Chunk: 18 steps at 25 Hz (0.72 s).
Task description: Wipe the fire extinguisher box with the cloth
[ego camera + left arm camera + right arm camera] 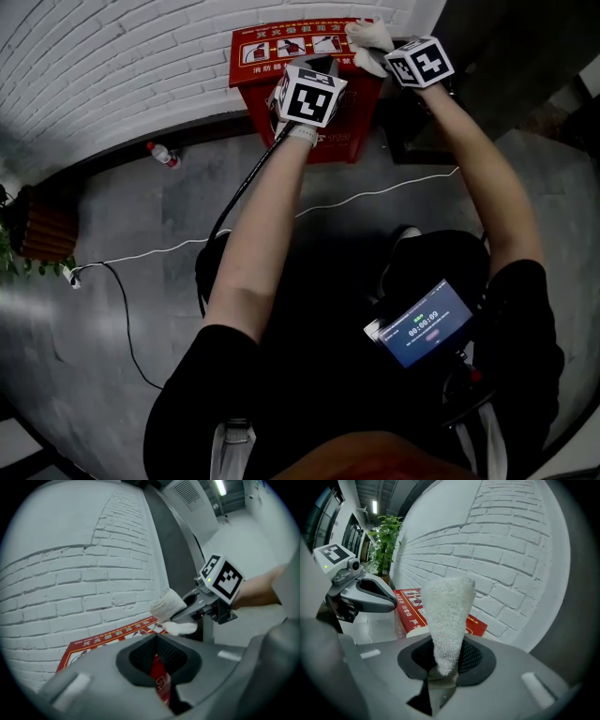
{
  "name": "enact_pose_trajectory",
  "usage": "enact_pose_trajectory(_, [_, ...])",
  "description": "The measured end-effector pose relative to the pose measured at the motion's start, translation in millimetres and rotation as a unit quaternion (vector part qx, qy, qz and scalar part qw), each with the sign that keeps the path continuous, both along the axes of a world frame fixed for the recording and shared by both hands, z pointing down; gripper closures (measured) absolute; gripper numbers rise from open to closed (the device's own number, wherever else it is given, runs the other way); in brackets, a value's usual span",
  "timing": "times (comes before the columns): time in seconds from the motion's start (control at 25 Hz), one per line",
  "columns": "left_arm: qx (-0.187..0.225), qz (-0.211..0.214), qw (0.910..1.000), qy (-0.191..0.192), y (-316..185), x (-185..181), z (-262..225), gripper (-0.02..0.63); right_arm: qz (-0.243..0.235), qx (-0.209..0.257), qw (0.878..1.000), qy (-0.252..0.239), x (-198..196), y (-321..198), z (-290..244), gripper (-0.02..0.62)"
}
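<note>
— Where are we in the job?

— Mid-wipe, by my reading. My right gripper (446, 666) is clamped on the white cloth (367, 39), which is pressed on the lid's far right corner.

— And the target?

— The fire extinguisher box (281, 42) stands on the floor, hard against the brick wall (112, 56).

— Left side?

— My left gripper (159, 670) is at the box's front edge. Its jaws are nearly together with a red strip of the box between them, so I take it as pinching that edge to steady things.

— Next move?

— I'd drag the cloth leftward along the lid, keeping it flat and the grip firm.

— Anything inside?

— The lid is down and the contents are hidden. The bottle (161, 153) on the floor is too small to judge.
</note>
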<state>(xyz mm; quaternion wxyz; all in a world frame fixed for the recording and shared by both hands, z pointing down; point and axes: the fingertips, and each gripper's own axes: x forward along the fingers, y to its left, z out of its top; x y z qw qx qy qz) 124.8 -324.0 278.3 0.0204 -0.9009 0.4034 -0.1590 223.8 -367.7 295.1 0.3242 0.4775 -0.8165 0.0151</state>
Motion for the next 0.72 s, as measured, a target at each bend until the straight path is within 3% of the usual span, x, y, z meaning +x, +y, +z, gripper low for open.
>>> enact_pose_trajectory(0.12, [0.004, -0.006, 1.0, -0.006, -4.1, -2.0, 6.4, 0.603, 0.013, 0.0, 1.0, 0.005, 21.1, -1.5, 8.1, 0.505])
enact_pose_trajectory(0.28, [-0.01, -0.003, 0.9997, 0.023, 10.9, -7.9, -16.9, 0.603, 0.032, -0.01, 0.999, 0.024, 41.0, 6.1, 2.2, 0.505])
enact_pose_trajectory(0.4, [0.001, -0.001, 0.9994, 0.033, 15.0, -8.8, -28.9, 0.603, 0.034, -0.008, 0.999, 0.008, 46.9, 8.0, -3.0, 0.505])
enact_pose_trajectory(0.72, [0.034, 0.0, 0.9979, 0.056, 22.4, -20.4, -52.4, 0.603, 0.002, 0.067, 0.998, -0.012, 23.4, 22.2, -66.3, 0.503])
